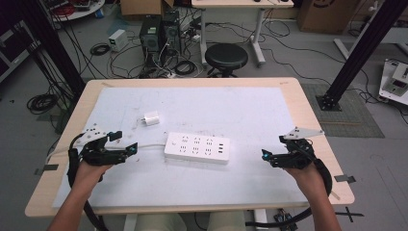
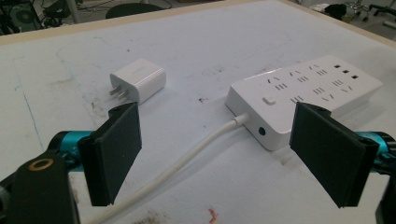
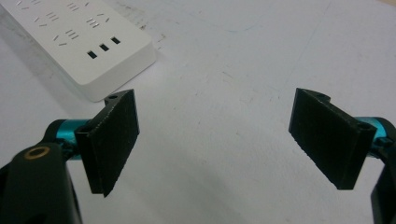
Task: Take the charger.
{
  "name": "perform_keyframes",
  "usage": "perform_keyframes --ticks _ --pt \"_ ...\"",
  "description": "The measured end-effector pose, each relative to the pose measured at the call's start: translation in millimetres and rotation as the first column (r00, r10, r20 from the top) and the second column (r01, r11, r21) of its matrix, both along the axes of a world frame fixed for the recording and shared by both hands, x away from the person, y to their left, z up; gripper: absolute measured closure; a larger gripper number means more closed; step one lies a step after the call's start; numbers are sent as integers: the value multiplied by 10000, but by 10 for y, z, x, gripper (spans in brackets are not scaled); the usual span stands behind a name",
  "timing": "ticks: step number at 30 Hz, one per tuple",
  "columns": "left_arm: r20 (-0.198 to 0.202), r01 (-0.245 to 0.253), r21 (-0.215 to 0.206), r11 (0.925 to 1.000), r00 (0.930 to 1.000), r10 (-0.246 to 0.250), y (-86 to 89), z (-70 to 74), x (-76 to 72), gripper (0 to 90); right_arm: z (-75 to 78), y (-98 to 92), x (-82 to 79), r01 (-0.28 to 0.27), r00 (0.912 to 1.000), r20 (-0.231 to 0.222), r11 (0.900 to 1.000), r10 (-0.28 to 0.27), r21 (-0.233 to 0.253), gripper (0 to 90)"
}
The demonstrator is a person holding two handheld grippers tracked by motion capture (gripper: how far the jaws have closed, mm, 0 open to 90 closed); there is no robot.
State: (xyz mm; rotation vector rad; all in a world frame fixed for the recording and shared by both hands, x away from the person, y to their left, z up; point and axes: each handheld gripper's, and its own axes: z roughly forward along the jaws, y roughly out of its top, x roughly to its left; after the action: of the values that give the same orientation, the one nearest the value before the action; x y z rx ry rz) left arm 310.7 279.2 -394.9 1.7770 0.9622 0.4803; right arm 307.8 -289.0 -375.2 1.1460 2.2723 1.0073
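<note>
Two grippers rest on a table (image 1: pixel 288 96); a power strip (image 1: pixel 197 148) lies between them. Left gripper (image 2: pixel 217 154), jaws wide: strip ahead right, charger (image 2: pixel 139 80) ahead left. Right gripper (image 3: pixel 215 140), jaws wide: strip ahead left

I see the white mat (image 1: pixel 250 110) bare across its far half and along its near edge; a gripper can pass there without contact. The power strip (image 1: pixel 197 148) lies flat at mid-table and blocks low travel between the two sides. Its cable (image 2: pixel 187 163) runs toward the left gripper (image 1: pixel 126 143), passing between the spread jaws in the left gripper view, so low sweeps there would catch it. The charger (image 2: pixel 138 80) lies beyond the cable, apart from the strip, with a bare gap between them. Ahead of the right gripper (image 1: pixel 264 155) the mat is bare; the strip's end sits off its left jaw.
</note>
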Motion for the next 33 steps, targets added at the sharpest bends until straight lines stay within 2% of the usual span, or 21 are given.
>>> perform_keyframes --ticks 3,9,11,12,13,14,16,17,18,19,20,21,22,23,25,26,28,30,32,33 --pt "53 33 -4 10000 10000 -33 -2 15 1 168 0 4 -8 55 10000 -54 10000 -55 25 163" --pt "418 346 21 9994 9985 -347 -29 121 -6 168 20 16 -10 26 10000 2 10000 -26 15 163" --pt "493 506 -36 9987 9975 -503 -32 151 9 168 25 19 -5 12 10000 -5 10000 -12 20 163" --pt "614 863 2 9963 9944 -862 -41 191 51 168 44 22 14 -27 10000 36 10000 27 1 163" --pt "614 863 2 9963 9944 -862 -41 191 51 168 59 26 23 -33 10000 38 10000 33 19 163" --pt "786 1142 160 9933 9902 -1151 -58 239 96 168 72 25 32 -55 10000 68 10000 55 -31 163" --pt "956 1506 198 9884 9838 -1518 -78 292 151 168 95 28 45 -125 9999 104 9999 126 -58 163" --pt "956 1506 198 9884 9838 -1518 -78 292 151 168 95 28 45 -125 9999 104 9999 126 -58 163" --pt "1022 1883 275 9817 9764 -1902 -108 347 212 168 115 31 60 -153 9998 109 9998 155 -123 163" --pt "1022 1883 275 9817 9764 -1902 -108 347 212 168 115 31 60 -153 9998 109 9998 155 -123 163" --pt "941 2406 299 9702 9656 -2424 -134 396 282 168 134 34 70 -119 9998 135 9998 121 -144 163" --pt "941 2406 299 9702 9656 -2424 -134 396 282 168 134 34 70 -119 9998 135 9998 121 -144 163" --pt "924 2699 488 9617 9574 -2734 -158 438 344 168 150 40 72 -162 9997 172 9998 164 -153 163" --pt "937 2823 560 9577 9535 -2865 -165 460 386 168 156 45 73 -199 9996 201 9996 202 -183 163" --pt "850 2825 600 9574 9542 -2869 -179 488 439 168 160 56 70 -199 9997 145 9996 202 -195 163" --pt "832 2829 701 9566 9539 -2882 -193 529 525 168 164 69 71 -284 9995 123 9992 288 -285 163" --pt "877 2842 721 9561 9530 -2899 -200 543 565 168 167 70 71 -279 9996 99 9991 283 -322 163" --pt "621 3075 835 9479 9477 -3129 -223 595 694 168 179 61 83 -238 9997 83 9992 241 -324 163" --pt "589 3167 784 9453 9451 -3215 -227 606 738 168 188 55 92 -201 9997 99 9992 204 -354 163" --pt "495 3112 798 9470 9476 -3156 -233 622 822 168 192 54 94 -199 9998 78 9991 202 -368 163"
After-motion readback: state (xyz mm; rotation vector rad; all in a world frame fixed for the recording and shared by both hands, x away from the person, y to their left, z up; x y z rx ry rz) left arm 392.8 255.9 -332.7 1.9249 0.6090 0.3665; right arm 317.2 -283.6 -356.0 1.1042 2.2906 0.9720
